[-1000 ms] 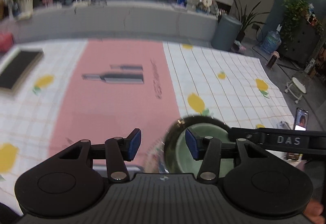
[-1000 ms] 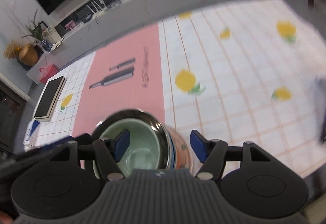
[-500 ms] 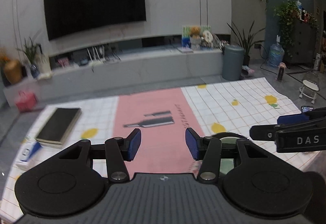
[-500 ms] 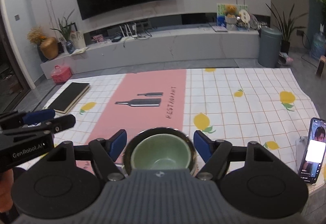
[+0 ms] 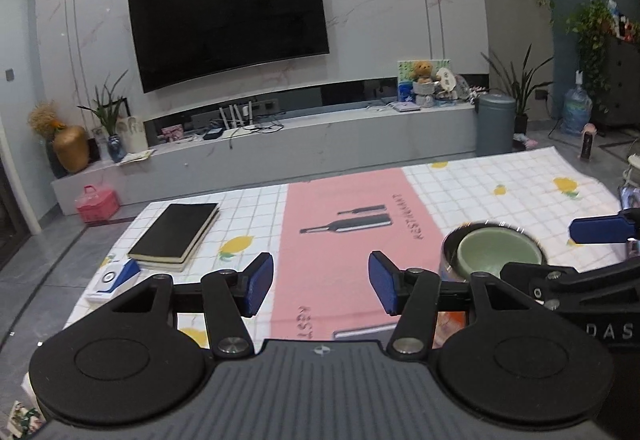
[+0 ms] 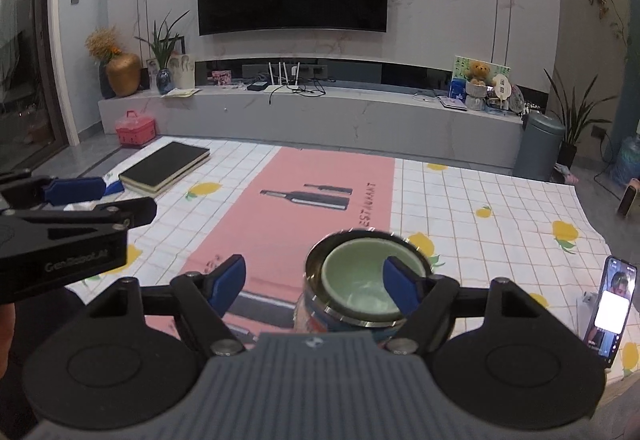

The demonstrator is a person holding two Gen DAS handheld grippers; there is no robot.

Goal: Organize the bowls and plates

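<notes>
- Your left tongs [image 5: 321,288] are widening, with nothing between the blue pads, only the worktop [image 5: 500,176] and its checked cloth beyond them.
- Your right tongs [image 6: 314,286] are also widening and hold nothing.
- The green bowl [image 6: 366,280] sits nested inside a metal bowl [image 6: 320,304], just ahead of the right tongs; the right pad overlaps its rim in view.
- Risk: swinging either tongs sideways could clip the stack and tip it.
- A phone [image 6: 612,310] stands near the right edge and could be knocked over.
</notes>
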